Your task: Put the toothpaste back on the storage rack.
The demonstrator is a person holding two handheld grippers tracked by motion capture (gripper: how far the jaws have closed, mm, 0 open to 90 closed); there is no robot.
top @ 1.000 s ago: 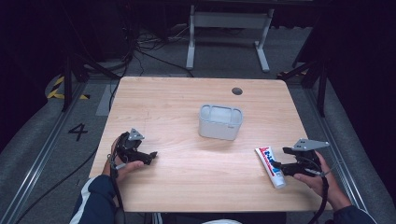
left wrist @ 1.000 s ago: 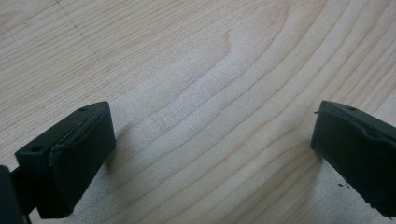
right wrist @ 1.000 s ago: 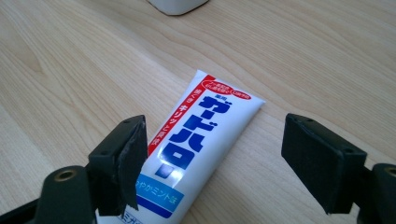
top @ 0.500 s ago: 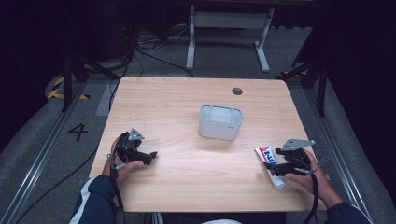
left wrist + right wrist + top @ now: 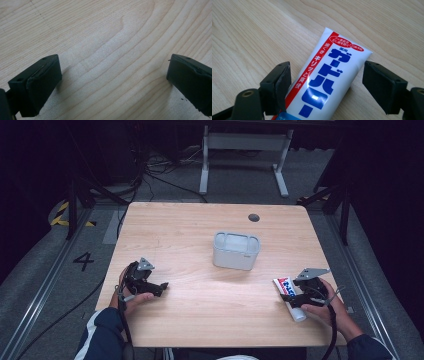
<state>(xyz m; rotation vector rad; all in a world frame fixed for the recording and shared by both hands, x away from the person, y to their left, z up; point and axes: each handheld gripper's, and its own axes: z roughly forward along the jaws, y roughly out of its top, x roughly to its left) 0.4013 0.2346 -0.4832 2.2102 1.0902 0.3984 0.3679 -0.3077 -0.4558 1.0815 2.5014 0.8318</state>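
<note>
Dark floor, cables and a white metal frame surround the pale wood tabletop [image 5: 200, 235], which carries little: a grey bin [image 5: 236, 250] near its middle and a toothpaste tube [image 5: 289, 292] close to the near right corner.

On the right, the right tool [image 5: 290, 298] is lowered over the tube, its 2 jaws spread wide with the tube lying flat between them. In the right gripper view the tube [image 5: 329, 75] runs lengthwise up the gap: 1 jaw sits right against its red-striped edge, while the other stands clear of the opposite edge with bare wood showing between. So nothing is squeezed yet; the tool is released, set astride the tube as if lined up to close across its width. Straddling the body rather than the cap probably gives the pads the broadest flat sides to press on.

On the other side, the left tool [image 5: 156, 287] rests low over bare tabletop [image 5: 107, 50] near the left edge, jaws wide apart and holding nothing, likely parked out of the way while the other hand works.

As for looks, the tube is white with a red band along 1 side, bold blue characters down its face and small red labels near the flat crimped end, which points away from the person. Its white cap end points toward the near edge.
</note>
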